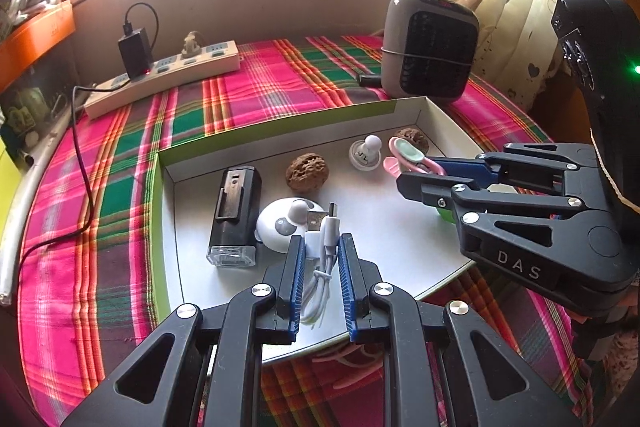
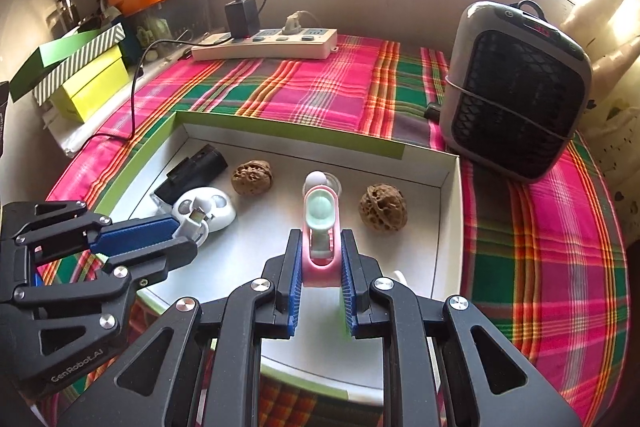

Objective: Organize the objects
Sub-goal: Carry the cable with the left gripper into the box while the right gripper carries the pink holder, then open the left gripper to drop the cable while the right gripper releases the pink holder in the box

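A shallow white box (image 1: 280,125) (image 2: 448,227) with green outer walls lies on the plaid cloth. My left gripper (image 1: 320,247) (image 2: 176,231) is shut on a bundled white USB cable (image 1: 322,255) (image 2: 194,223), held over the box's front left part. My right gripper (image 2: 320,247) (image 1: 420,173) is shut on a pink clip with a mint green pad (image 2: 320,223) (image 1: 408,153), above the box's middle right. Inside the box lie a black rectangular device (image 1: 236,211) (image 2: 192,171), a white round gadget (image 1: 280,227) (image 2: 218,207), two walnuts (image 1: 307,172) (image 2: 383,207) (image 2: 252,177) and a small white knob piece (image 1: 365,151).
A grey fan heater (image 1: 428,45) (image 2: 516,91) stands behind the box at the right. A power strip (image 1: 168,75) (image 2: 264,45) with a black charger and cable runs along the back wall. Green and yellow boxes (image 2: 80,75) sit at the far left.
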